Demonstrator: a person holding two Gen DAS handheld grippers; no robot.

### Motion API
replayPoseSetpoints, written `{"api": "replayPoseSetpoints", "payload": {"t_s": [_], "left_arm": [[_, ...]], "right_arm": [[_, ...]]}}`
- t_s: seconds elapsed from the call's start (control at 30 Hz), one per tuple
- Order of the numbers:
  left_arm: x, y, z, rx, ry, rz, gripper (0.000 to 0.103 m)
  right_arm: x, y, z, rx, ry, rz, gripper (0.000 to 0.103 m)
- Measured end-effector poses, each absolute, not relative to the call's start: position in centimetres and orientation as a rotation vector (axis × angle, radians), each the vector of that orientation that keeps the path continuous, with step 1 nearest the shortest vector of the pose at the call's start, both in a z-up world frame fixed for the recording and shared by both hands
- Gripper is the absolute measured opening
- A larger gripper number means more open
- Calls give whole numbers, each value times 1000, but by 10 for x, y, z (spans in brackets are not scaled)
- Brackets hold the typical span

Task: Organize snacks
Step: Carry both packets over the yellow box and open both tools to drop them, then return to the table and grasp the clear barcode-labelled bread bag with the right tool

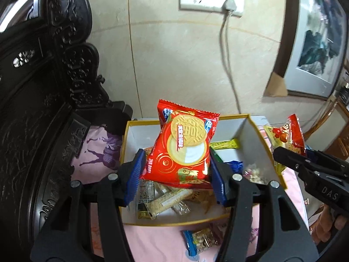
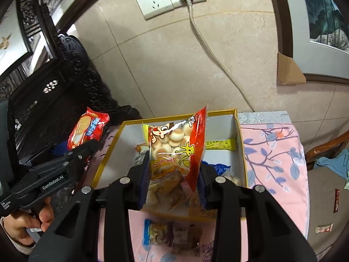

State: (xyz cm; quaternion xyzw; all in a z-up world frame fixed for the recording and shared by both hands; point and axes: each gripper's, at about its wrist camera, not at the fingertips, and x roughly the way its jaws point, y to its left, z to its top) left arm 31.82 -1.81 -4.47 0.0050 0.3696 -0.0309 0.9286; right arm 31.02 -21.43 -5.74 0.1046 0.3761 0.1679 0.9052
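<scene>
My left gripper (image 1: 176, 172) is shut on a red sandwich-cookie packet (image 1: 185, 144), held in the air above the gold-rimmed white box (image 1: 253, 139). The same packet (image 2: 87, 131) shows at the left of the right wrist view, in the left gripper (image 2: 72, 152). My right gripper (image 2: 174, 174) is shut on a red and yellow bag of small round biscuits (image 2: 176, 148), also above the box (image 2: 240, 144). That bag (image 1: 288, 137) appears at the right of the left wrist view. Several small snack packs (image 1: 165, 198) lie inside the box.
The box rests on a pink flowered cloth (image 2: 274, 152). A blue nut packet (image 1: 200, 240) lies on the cloth in front of the box. Dark carved furniture (image 1: 43, 109) stands on the left. A tiled wall with a socket and cable (image 1: 226, 43) is behind. Loose wrappers (image 2: 325, 228) lie on a chair seat.
</scene>
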Motion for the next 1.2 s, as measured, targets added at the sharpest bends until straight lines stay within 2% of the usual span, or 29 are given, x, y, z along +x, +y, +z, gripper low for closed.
{"api": "replayPoseSetpoints", "payload": {"t_s": [0.17,0.23,0.3,0.33,0.43,0.6,0.7,1.0,1.1,1.17,1.2], "left_arm": [[343,-16,-64,24,806,-35,58],[347,-17,-66,32,801,-21,64],[348,-17,-66,39,787,-9,82],[347,-18,-65,44,780,-2,84],[345,-20,-63,54,772,-3,86],[339,-22,-60,45,768,-4,93],[330,-23,-55,45,753,10,98],[292,-25,-54,-17,785,5,100],[264,-19,-57,-77,780,2,101],[248,-14,-61,-115,778,7,101],[239,-10,-65,-138,781,5,101]], "right_arm": [[333,-208,-73,198,809,334,38],[338,-208,-77,204,818,325,42],[342,-208,-81,221,836,320,46],[343,-209,-82,237,842,315,53],[339,-213,-83,265,836,294,62],[331,-216,-78,276,837,302,63],[319,-219,-72,282,826,305,67],[267,-221,-67,275,839,315,71],[241,-225,-78,254,875,272,84],[223,-227,-90,236,900,225,99],[213,-229,-99,228,915,197,99]]}}
